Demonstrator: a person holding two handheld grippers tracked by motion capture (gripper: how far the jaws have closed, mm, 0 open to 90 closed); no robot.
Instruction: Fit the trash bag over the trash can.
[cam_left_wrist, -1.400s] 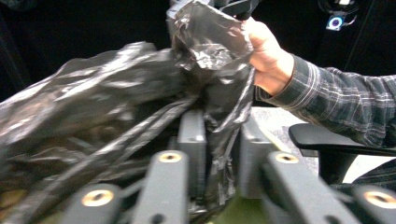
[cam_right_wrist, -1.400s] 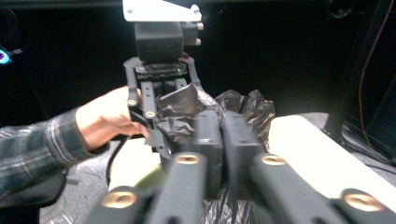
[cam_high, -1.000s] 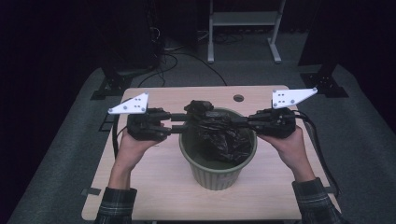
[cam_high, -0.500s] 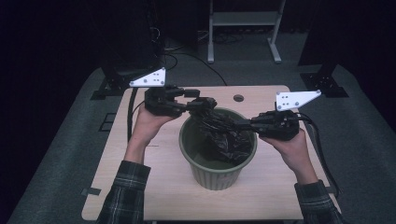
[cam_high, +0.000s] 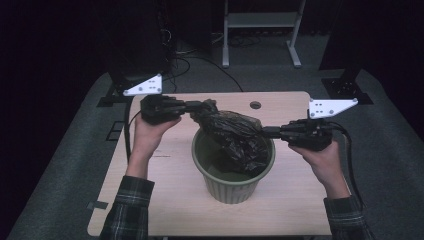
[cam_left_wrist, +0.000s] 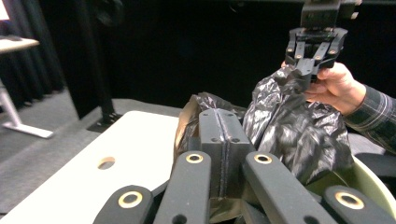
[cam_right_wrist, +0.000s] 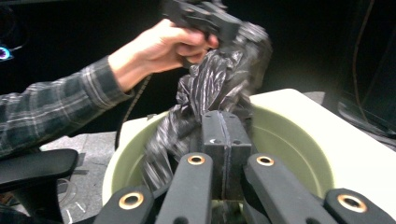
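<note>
A pale green ribbed bin (cam_high: 232, 182) stands in the middle of the wooden table (cam_high: 165, 200). A crumpled black plastic bag (cam_high: 240, 132) rises out of it. My left gripper (cam_high: 202, 107) is behind and left of the bin; its jaws have just closed and are shut on the bag's left corner. In the left gripper view the closed jaws (cam_left_wrist: 224, 116) pinch the bag's film (cam_left_wrist: 294, 126). My right gripper (cam_high: 265, 132) is at the bin's right rim, shut on the bag's other edge. In the right gripper view its jaws (cam_right_wrist: 223, 119) clamp the bag (cam_right_wrist: 215, 79) above the bin (cam_right_wrist: 289, 135).
A round cable hole (cam_high: 255, 105) sits in the table behind the bin. Cables and a metal stand's feet (cam_high: 260, 55) lie on the dark floor beyond the table. Black stand bases flank the table's back corners. Bare tabletop lies in front of the bin.
My left gripper moved from the bin's left rim back and up, then took the bag's corner and pulled it taut. My right gripper stayed put at the right rim.
</note>
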